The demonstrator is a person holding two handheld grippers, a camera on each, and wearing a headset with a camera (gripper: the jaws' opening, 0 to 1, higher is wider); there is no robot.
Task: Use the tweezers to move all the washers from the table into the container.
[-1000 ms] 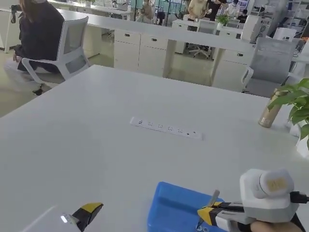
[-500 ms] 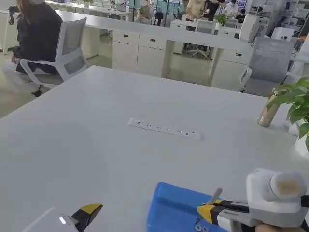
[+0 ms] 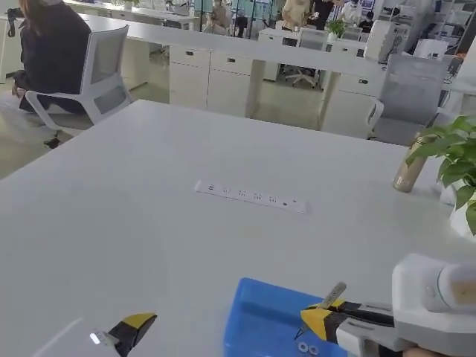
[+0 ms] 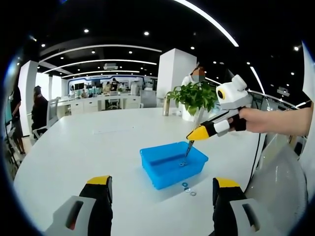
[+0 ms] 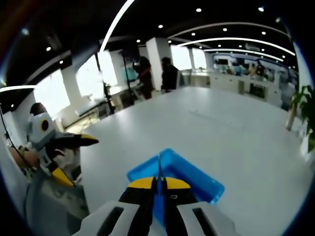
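1. The right gripper (image 5: 158,183) had its yellow-tipped jaws pressed together on the tweezers (image 5: 159,164), which stuck out forward between them.
2. In the left gripper view, the tweezers slanted down from that gripper, held in a hand (image 4: 257,118), with their tip inside the blue container (image 4: 167,180).
3. A few washers (image 4: 183,163) lay on the container's floor, close under the tweezer tip. I could not tell whether the tip itself carried one.
4. Two more washers (image 4: 185,185) lay on the white counter (image 3: 149,208), just beside the container's near wall and close to each other.
5. The left gripper (image 4: 160,189) had its jaws spread wide and held nothing. It sat near the container on the side away from the right gripper, and was pointed towards it.
6. In the head view, the container was at the bottom edge, with the right gripper over its right part and the left gripper's yellow tip well apart to the left.
7. Farther back on the counter lay a white power strip (image 3: 251,197). A plant (image 3: 454,160) and a tan bottle (image 3: 408,171) stood at the right side.
8. Beyond the counter, a person (image 3: 48,52) sat in a white chair (image 3: 104,71) at the upper left.
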